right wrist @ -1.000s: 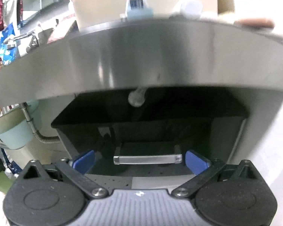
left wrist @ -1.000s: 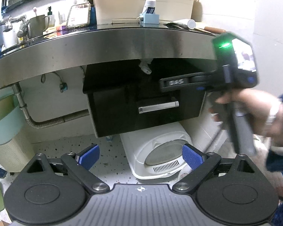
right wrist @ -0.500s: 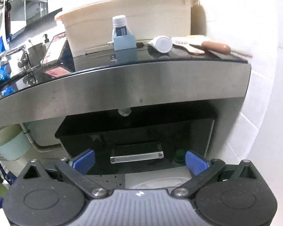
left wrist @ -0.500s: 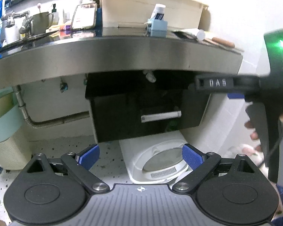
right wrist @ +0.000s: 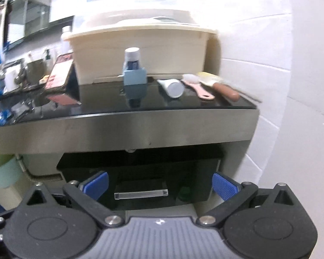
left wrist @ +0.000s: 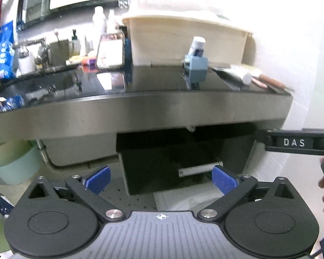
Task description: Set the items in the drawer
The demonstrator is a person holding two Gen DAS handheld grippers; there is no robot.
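Observation:
Under the steel-fronted counter a black drawer (left wrist: 162,164) (right wrist: 140,168) with a silver handle (left wrist: 199,169) (right wrist: 141,193) appears pulled out. On the counter's right end stand a blue holder with a tube in it (right wrist: 134,73) (left wrist: 195,64), a white tube lying down (right wrist: 172,87), a pink brush (right wrist: 196,86) and a brown-handled brush (right wrist: 224,90). My left gripper (left wrist: 161,179) hangs in front of the drawer, its jaws opening with nothing between them. My right gripper (right wrist: 159,184) is open and empty, facing the counter's right end; one of its fingers (left wrist: 296,143) shows at the left wrist view's right edge.
A cream plastic basin (right wrist: 140,49) sits behind the items, with a phone (right wrist: 59,73) leaning beside it and bottles and a tap further left. A white tiled wall (right wrist: 291,86) bounds the right. A pale green bucket (left wrist: 13,166) and a white appliance (left wrist: 183,198) are below.
Both grippers have risen, so the counter top and its items now show from above. The left jaws stand slightly wider. The right gripper has slid to the right edge of the left view.

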